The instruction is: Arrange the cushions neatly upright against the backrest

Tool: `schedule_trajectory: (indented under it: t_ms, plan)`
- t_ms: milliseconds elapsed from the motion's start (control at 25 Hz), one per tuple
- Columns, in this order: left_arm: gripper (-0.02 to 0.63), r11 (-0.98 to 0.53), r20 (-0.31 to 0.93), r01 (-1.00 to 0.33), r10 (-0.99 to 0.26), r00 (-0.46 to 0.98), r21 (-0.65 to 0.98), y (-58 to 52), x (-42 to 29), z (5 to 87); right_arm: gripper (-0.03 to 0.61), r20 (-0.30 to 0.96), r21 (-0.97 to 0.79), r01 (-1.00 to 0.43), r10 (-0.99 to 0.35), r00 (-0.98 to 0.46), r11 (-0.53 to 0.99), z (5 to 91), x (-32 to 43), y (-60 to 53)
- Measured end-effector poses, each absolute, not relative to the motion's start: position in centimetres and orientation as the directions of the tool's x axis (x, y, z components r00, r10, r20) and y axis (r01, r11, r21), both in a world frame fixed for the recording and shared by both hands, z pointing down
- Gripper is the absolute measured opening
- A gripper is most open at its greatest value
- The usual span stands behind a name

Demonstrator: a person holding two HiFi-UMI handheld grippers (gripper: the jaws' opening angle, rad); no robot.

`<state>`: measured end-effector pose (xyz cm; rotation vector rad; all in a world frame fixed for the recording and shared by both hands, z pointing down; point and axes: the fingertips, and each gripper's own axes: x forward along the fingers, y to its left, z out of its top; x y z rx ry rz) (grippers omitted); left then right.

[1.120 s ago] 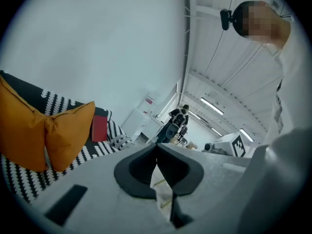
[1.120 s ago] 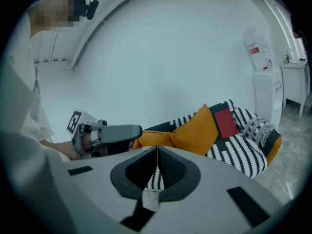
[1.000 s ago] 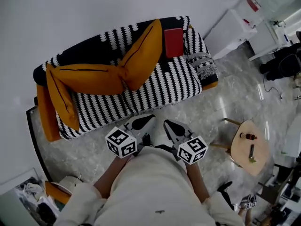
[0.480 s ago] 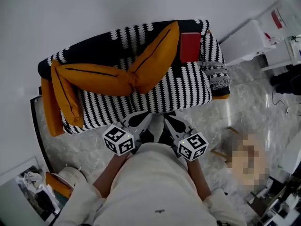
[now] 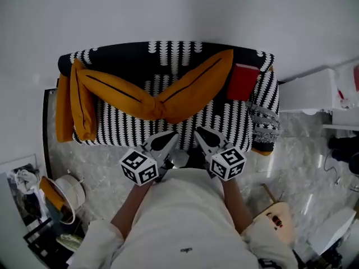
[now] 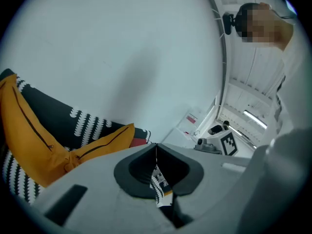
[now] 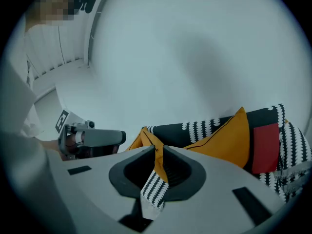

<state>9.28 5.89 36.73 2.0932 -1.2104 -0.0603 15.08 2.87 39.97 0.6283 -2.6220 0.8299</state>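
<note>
Both of my grippers are pinched fully together with nothing in them. The left gripper (image 5: 170,139) and the right gripper (image 5: 202,134) hang side by side at the front edge of the sofa (image 5: 224,122), tips aimed at the seat and touching no cushion. The sliver of striped cloth in the slot behind each pair of tips is, I think, only the sofa cover seen through the gap, not fabric I have caught.

Just ahead of my fingers two long orange cushions lie slumped on the seat. The left cushion (image 5: 115,91) runs from their meeting point out and away to my left. The right cushion (image 5: 199,88) runs from the same point out and away to my right. Their long axes make a shallow V whose point is the part nearest me, just ahead of my left tips, while the outer ends lean up at the backrest (image 5: 168,52). My left gripper is nearer that junction, and my right gripper faces the middle of the right cushion. A third orange cushion (image 5: 78,102) stands on edge far to the left of my left gripper, by the sofa arm. A red cushion (image 5: 243,82) stands beyond my right gripper at the far right.

Where the two long cushions meet I cannot tell whether they overlap or merely touch. Their undersides are hidden, and each gripper view shows only parts of them
</note>
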Motion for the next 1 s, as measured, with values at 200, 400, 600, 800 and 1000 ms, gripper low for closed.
schedule_trajectory:
  t_ms: [200,400,600,800,1000]
  plan:
    - [0.012,-0.172,0.340,-0.792,-0.835,0.433,0.585,3.7,9.7,36.6,0.038,0.463,-0.464,-0.389,-0.156,-0.873,0.796,43.0,15.2,-2.6]
    - [0.012,-0.017,0.392,-0.808,-0.868,0.305,0.590,3.2,9.5,38.3,0.146,0.534,-0.434,-0.280,-0.006,-0.846,0.856,48.2,14.0,-7.5]
    - [0.012,0.078,0.435,-0.815,-0.872,0.223,0.574,3.3,9.8,38.8,0.229,0.622,-0.315,-0.170,0.069,-0.780,0.934,52.3,12.0,-11.2]
    - [0.012,0.196,0.478,-0.806,-0.870,0.120,0.558,4.5,8.5,39.5,0.273,0.702,-0.153,-0.003,0.107,-0.705,0.988,55.5,9.5,-13.4]
    - [0.012,0.282,0.493,-0.772,-0.868,0.047,0.570,5.3,7.8,40.3,0.285,0.791,-0.107,0.082,0.135,-0.596,0.991,60.7,8.9,-14.0]
